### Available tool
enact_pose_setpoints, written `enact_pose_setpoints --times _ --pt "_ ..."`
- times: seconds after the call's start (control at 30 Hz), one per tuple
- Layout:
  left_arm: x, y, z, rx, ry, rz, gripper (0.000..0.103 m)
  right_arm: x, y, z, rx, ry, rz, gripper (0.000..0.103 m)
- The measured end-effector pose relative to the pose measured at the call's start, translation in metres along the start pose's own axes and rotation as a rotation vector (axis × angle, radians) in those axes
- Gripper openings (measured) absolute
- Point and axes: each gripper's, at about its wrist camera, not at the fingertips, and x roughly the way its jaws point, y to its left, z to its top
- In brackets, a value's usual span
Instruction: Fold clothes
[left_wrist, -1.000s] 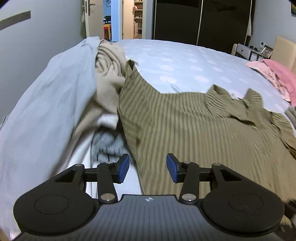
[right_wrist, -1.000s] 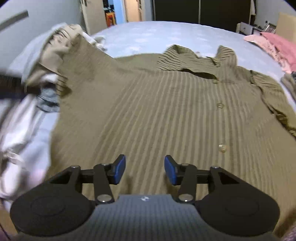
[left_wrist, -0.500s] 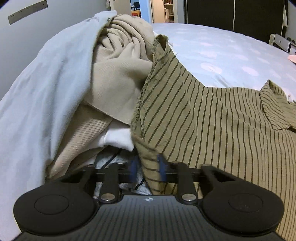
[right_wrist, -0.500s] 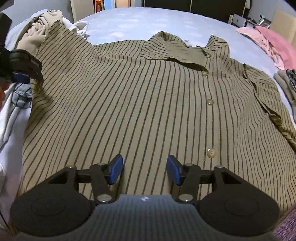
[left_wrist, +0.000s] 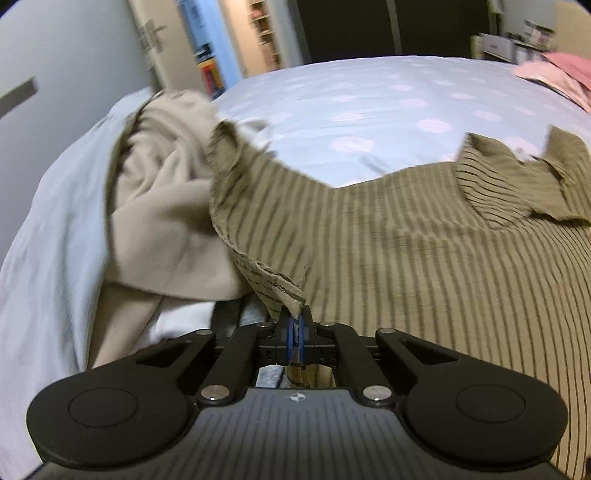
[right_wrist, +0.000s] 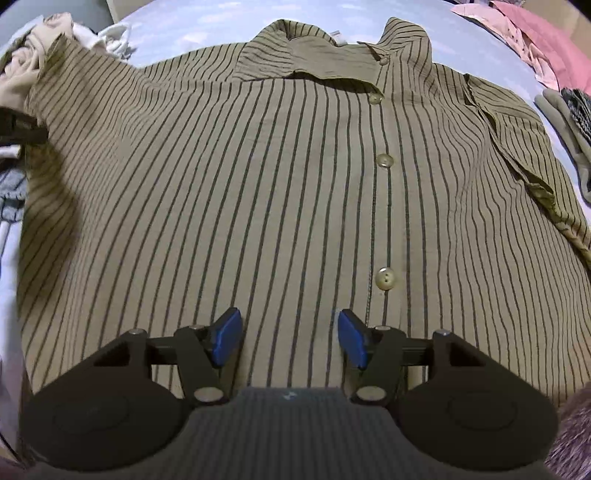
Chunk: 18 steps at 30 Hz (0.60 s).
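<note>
An olive shirt with dark stripes (right_wrist: 295, 177) lies front up on the bed, buttons and collar showing. In the left wrist view the same striped shirt (left_wrist: 424, 266) spreads to the right, and my left gripper (left_wrist: 295, 332) is shut on its left sleeve edge, with a fold of cloth pinched between the blue pads. That gripper shows as a dark shape (right_wrist: 18, 129) at the left edge of the right wrist view. My right gripper (right_wrist: 290, 339) hovers over the shirt's lower front, left of the button row; its jaws are opening and nothing sits between them.
A heap of beige clothes (left_wrist: 166, 206) and a pale grey garment (left_wrist: 55, 240) lies left of the shirt. Pink clothes (right_wrist: 546, 44) and a grey-green item (right_wrist: 569, 122) lie at the right. The blue dotted bedspread (left_wrist: 369, 110) stretches beyond the shirt.
My left gripper has moved in on the shirt's left sleeve edge and shut on it. The right gripper has come lower over the shirt front and its jaws stand a little wider.
</note>
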Motion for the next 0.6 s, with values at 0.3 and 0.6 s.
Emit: enact_pose_setpoints --times 0.3,0.6 --pt "0.012 -0.040 -0.012 0.237 -0.030 -0.057 0.001 0.005 0.000 -0.001 0.011 0.013 0.008 0.068" --pt "0.025 -0.078 -0.029 0.430 -0.001 -0.178 0.003 0.008 0.004 -0.002 0.012 0.011 0.007 0.071"
